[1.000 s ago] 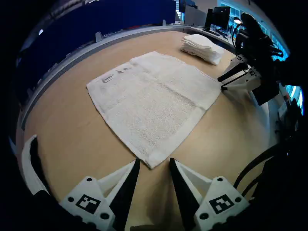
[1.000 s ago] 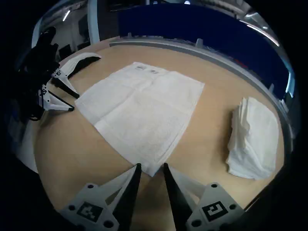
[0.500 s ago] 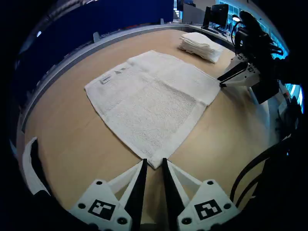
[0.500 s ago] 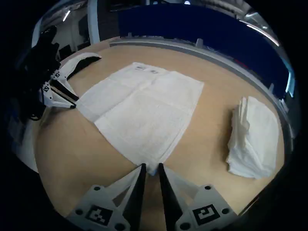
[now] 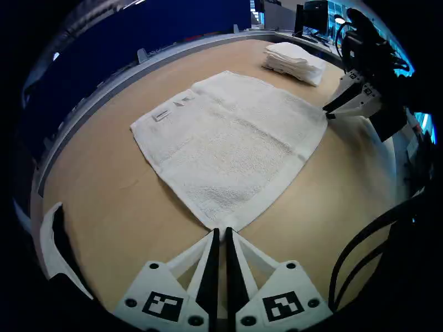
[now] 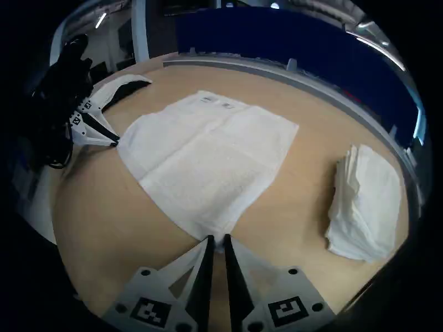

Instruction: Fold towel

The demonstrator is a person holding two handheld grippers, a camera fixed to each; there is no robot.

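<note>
Left gripper view: left tool (image 5: 222, 232) nips one corner of the towel (image 5: 232, 149), right tool (image 6: 218, 238) the adjacent corner; the towel lies flat ahead.

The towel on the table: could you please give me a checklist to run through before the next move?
1. Left gripper fingers closed on a corner of the towel: ok.
2. Right gripper fingers closed on the neighbouring corner: ok.
3. The towel lies spread flat on the table: ok.
4. Stack of folded towels sits apart from the towel: ok.
5. How much fabric each grip holds: cannot tell.
</note>
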